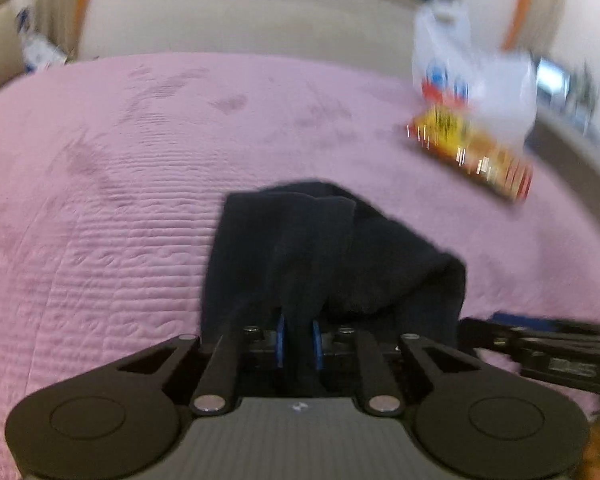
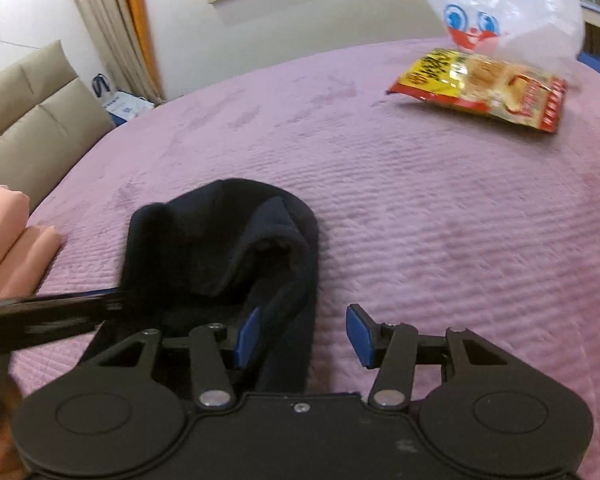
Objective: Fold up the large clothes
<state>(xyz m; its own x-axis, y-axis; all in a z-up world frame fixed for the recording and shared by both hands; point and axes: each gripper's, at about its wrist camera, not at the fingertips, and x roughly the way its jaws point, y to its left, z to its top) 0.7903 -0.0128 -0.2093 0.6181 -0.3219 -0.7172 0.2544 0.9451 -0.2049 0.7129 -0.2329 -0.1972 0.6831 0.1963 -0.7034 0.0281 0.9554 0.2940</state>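
Observation:
A dark navy garment (image 1: 324, 252) lies bunched on the pink quilted bedspread (image 1: 100, 200). My left gripper (image 1: 299, 342) is shut on its near edge, cloth pinched between the blue pads. In the right wrist view the same garment (image 2: 228, 248) is a folded heap just ahead. My right gripper (image 2: 304, 336) is open; its left pad (image 2: 247, 336) touches the cloth, its right pad (image 2: 360, 334) stands free over the bedspread (image 2: 440, 220). The left gripper's arm (image 2: 48, 312) enters from the left; the right gripper's body (image 1: 540, 348) shows at the left view's right edge.
A yellow-red snack packet (image 2: 484, 84) and a white plastic bag with a face print (image 2: 500, 12) lie at the far right of the bed. A folded pink cloth (image 2: 8, 240) sits at the left edge. A beige headboard (image 2: 24, 120) and curtains stand behind.

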